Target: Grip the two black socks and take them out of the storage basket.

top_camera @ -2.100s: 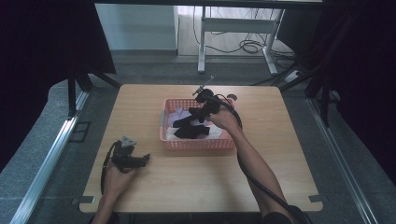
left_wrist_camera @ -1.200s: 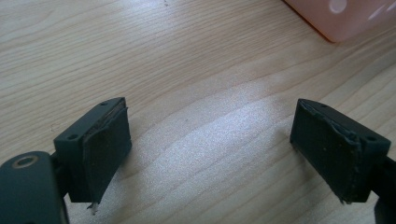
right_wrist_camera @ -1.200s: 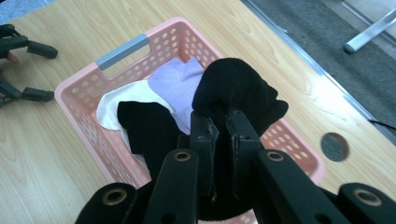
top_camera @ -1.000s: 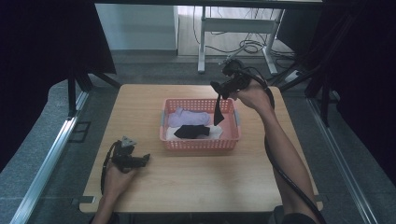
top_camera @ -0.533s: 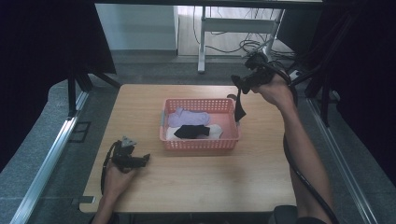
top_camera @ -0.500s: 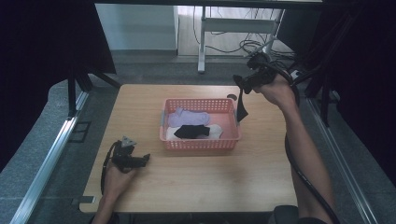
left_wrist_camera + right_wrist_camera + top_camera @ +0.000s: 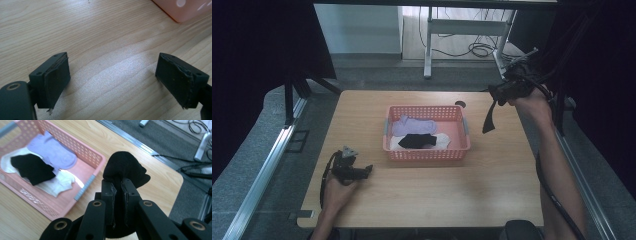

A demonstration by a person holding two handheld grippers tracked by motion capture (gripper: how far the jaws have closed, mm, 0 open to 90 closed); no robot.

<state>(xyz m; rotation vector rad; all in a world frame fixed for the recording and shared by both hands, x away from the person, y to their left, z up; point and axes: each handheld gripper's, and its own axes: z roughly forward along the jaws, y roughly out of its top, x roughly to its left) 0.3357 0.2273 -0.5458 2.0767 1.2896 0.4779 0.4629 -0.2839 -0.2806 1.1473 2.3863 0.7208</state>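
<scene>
My right gripper (image 7: 500, 92) is raised over the table's far right corner, shut on a black sock (image 7: 488, 119) that hangs down from it. In the right gripper view the black sock (image 7: 125, 168) bulges out past the closed jaws. A pink basket (image 7: 427, 154) sits mid-table with a lilac sock (image 7: 411, 125), a black sock (image 7: 416, 141) and a white sock (image 7: 443, 142) inside. My left gripper (image 7: 366, 171) rests on the table near the front left, held by a hand. Its jaws stand wide apart over bare wood, and the fingers (image 7: 53, 77) hold nothing.
The wooden table (image 7: 437, 200) has free room in front of and to the right of the basket. A small dark round hole (image 7: 460, 104) lies behind the basket. Metal rails (image 7: 262, 170) run along the floor on both sides; a desk frame and cables (image 7: 472, 47) stand beyond.
My right gripper lifted the black sock out of the basket and carried it right, past the basket's end to the table's far right corner. The left gripper stayed put.
</scene>
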